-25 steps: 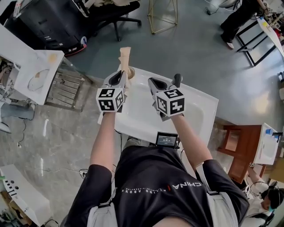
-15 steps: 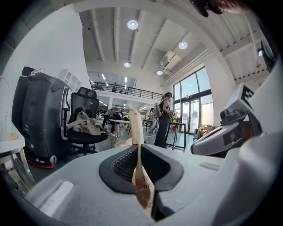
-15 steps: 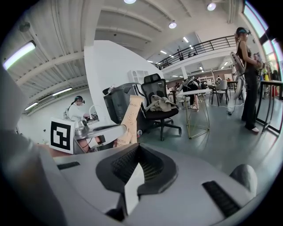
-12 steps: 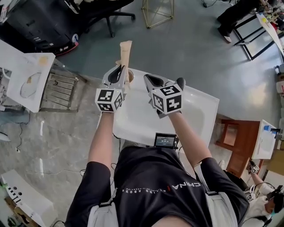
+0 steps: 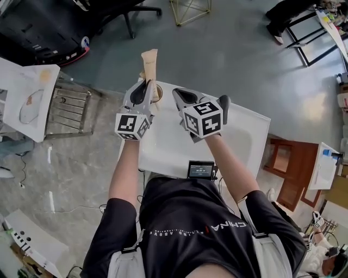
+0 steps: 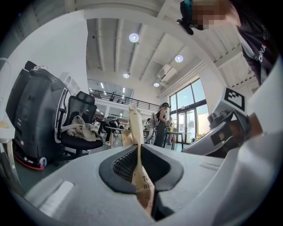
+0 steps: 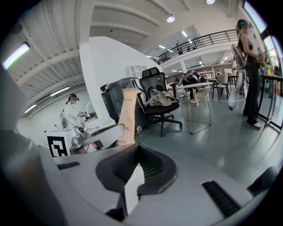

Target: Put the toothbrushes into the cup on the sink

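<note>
A toothbrush in a tan paper pack [image 5: 149,62] stands upright in my left gripper [image 5: 142,89], which is shut on its lower part. In the left gripper view the pack [image 6: 135,128] rises between the closed pads [image 6: 126,164]. It hangs over the far left corner of the white sink [image 5: 239,136], where a brown cup [image 5: 158,96] peeks out behind it. My right gripper [image 5: 182,96] hovers beside it over the basin, shut, with a white flat strip [image 7: 131,185] pinched between its jaws. The right gripper view shows the pack [image 7: 126,117] and the left gripper [image 7: 95,134].
A dark faucet handle [image 5: 223,103] stands at the sink's back edge and a small screen [image 5: 201,170] at its front. A metal rack [image 5: 68,108] and white table [image 5: 27,98] are at the left, a wooden stool [image 5: 283,163] right, an office chair [image 5: 130,11] beyond.
Both grippers have drifted a little forward and lower over the sink's far left corner, carrying the pack along. Neither grip has changed.
</note>
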Motion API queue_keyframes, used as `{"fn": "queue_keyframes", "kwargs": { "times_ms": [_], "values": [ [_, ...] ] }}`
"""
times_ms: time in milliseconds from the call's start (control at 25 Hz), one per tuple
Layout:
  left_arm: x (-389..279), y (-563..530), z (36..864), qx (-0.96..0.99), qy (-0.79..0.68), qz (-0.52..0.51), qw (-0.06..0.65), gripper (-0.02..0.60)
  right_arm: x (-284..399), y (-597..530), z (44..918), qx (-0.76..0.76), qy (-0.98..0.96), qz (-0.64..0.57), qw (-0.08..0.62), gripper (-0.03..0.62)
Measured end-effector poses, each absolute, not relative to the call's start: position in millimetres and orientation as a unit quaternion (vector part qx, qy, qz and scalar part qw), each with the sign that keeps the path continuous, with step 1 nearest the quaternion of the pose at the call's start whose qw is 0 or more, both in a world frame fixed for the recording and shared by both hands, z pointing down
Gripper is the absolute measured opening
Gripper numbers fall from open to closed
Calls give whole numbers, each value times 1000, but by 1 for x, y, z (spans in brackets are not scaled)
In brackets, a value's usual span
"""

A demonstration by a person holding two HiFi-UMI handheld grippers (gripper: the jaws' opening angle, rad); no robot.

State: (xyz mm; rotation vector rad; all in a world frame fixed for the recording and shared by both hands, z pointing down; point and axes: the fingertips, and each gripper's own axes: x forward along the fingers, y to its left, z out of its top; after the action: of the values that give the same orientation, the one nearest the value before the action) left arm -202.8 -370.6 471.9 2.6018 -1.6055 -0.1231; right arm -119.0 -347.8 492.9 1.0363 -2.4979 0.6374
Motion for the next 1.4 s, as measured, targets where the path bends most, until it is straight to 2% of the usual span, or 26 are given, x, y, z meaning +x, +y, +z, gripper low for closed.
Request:
{"fn": "queue_keyframes", "kwargs": {
  "times_ms": [1400],
  "values": [
    [-190,-365,506,859,-509,29,39,35,-119,-343,509,353,-884,232,199,9]
  ]
}}
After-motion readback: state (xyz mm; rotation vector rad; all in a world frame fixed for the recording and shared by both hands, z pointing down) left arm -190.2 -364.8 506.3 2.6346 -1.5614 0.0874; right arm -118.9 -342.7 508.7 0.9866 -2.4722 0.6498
